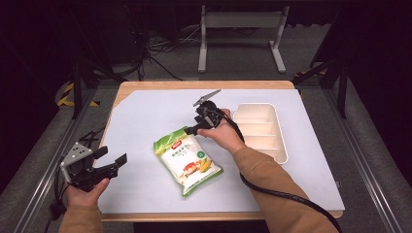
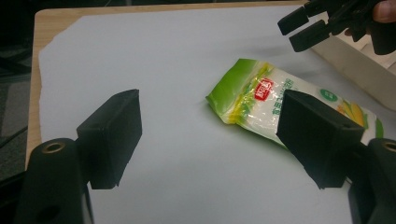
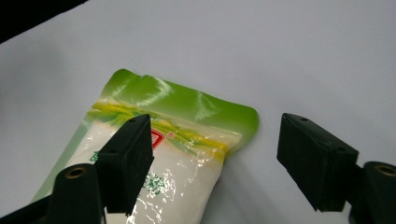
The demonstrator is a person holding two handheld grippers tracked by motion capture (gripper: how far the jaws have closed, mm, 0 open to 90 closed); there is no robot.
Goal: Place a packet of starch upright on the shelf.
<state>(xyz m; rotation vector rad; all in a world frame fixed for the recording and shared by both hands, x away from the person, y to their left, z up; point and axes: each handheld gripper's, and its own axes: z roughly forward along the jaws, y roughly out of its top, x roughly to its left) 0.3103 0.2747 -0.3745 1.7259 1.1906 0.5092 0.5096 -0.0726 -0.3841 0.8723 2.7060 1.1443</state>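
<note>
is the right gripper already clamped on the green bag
No: in the right gripper view the right gripper stands open, its jaws apart above the bag, gripping nothing.

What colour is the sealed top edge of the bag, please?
Bright green, above a yellow band on the bag; it shows best in the right gripper view.

On the desk (image 1: 145, 97) lies one green-and-white food bag (image 1: 187, 160), and at the right stands one cream tray (image 1: 282, 145) with three compartments. Two tools are about: one near left (image 1: 112, 158), one mid-desk (image 1: 190, 130).
</note>
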